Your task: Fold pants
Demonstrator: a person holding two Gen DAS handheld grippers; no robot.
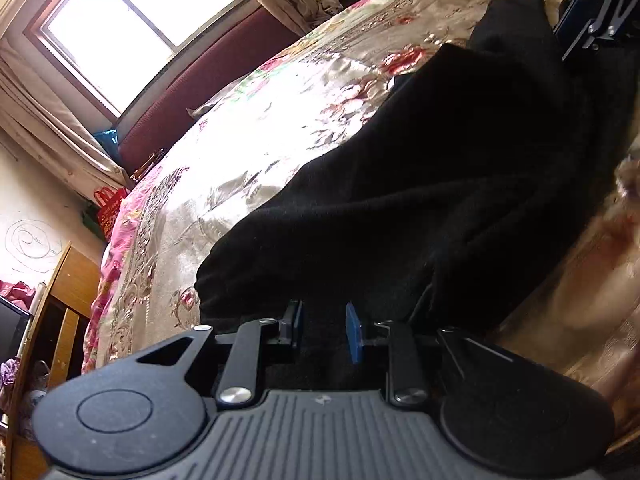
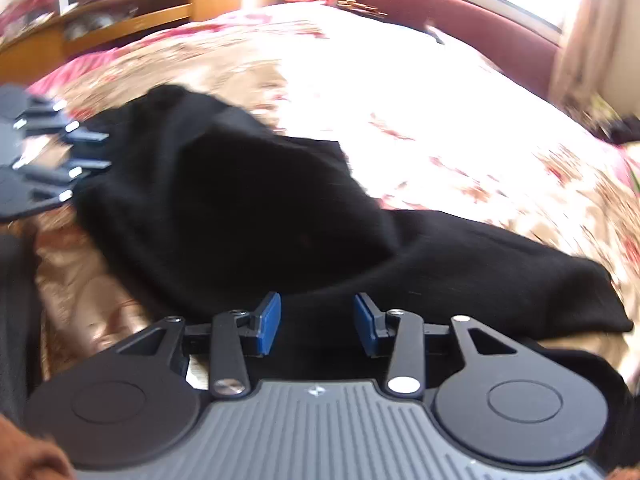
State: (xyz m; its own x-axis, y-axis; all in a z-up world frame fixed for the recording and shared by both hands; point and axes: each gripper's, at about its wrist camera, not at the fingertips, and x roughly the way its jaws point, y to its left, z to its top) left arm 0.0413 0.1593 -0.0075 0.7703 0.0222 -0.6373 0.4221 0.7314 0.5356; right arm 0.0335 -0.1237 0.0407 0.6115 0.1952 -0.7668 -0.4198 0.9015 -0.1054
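The black pants (image 1: 460,184) lie crumpled on a floral bedspread (image 1: 248,128). In the left wrist view my left gripper (image 1: 325,330) sits at the near edge of the cloth, its blue pads apart with black cloth between and under them. My right gripper shows at the top right (image 1: 596,12), at the far end of the pants. In the right wrist view the pants (image 2: 248,208) spread ahead, and my right gripper (image 2: 316,322) is open over their near edge. The left gripper (image 2: 86,152) appears at the left edge, by the cloth.
The bedspread (image 2: 440,100) covers a wide bed. A maroon headboard (image 1: 208,80) and a window with curtains (image 1: 132,28) are beyond. A wooden cabinet (image 1: 68,304) stands at the bed's side. A red bag (image 1: 108,204) sits by the wall.
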